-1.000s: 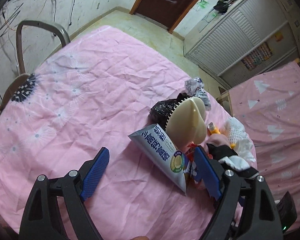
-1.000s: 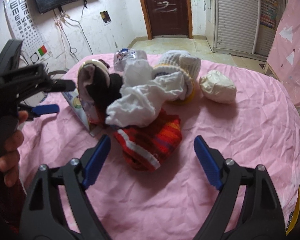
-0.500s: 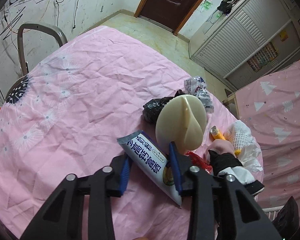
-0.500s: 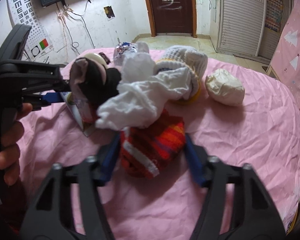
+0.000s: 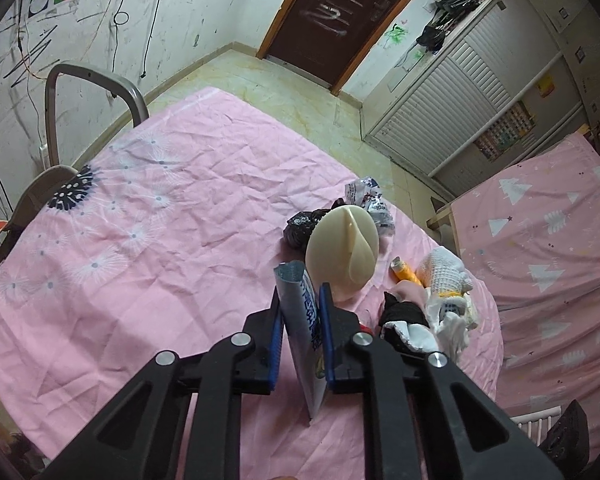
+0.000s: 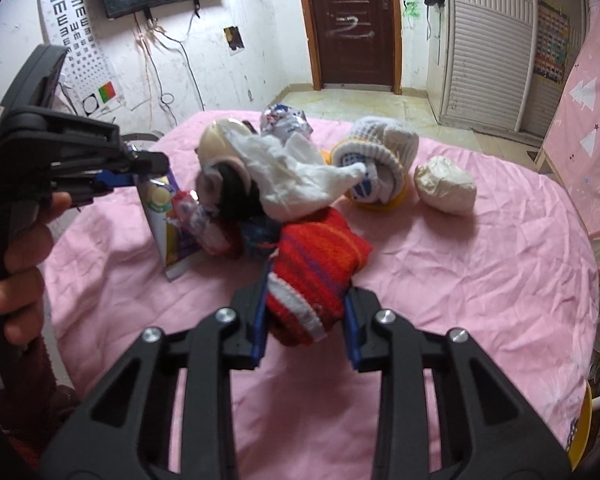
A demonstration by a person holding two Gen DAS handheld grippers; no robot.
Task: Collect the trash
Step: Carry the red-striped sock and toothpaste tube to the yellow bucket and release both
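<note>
1. Between the blue pads of the left gripper (image 5: 300,328) stands a grey-blue snack packet (image 5: 298,320), pinched edge-on, its lower corner hanging just above the pink tablecloth (image 5: 148,216).
2. Between the closing jaws of the right gripper (image 6: 305,320) sits a red striped knit sock (image 6: 316,276), squeezed on both sides.
3. Just beyond the packet lie a cream round brush (image 5: 344,248), a crumpled black bag (image 5: 304,228) and a silver wrapper (image 5: 368,200).
4. Behind the sock are white crumpled tissue (image 6: 300,176), a white knit glove (image 6: 380,156) and, apart to the right, a cream paper ball (image 6: 444,190).
5. At the left edge of the right wrist view, a person's hand (image 6: 20,264) holds the left gripper's handle.
</note>
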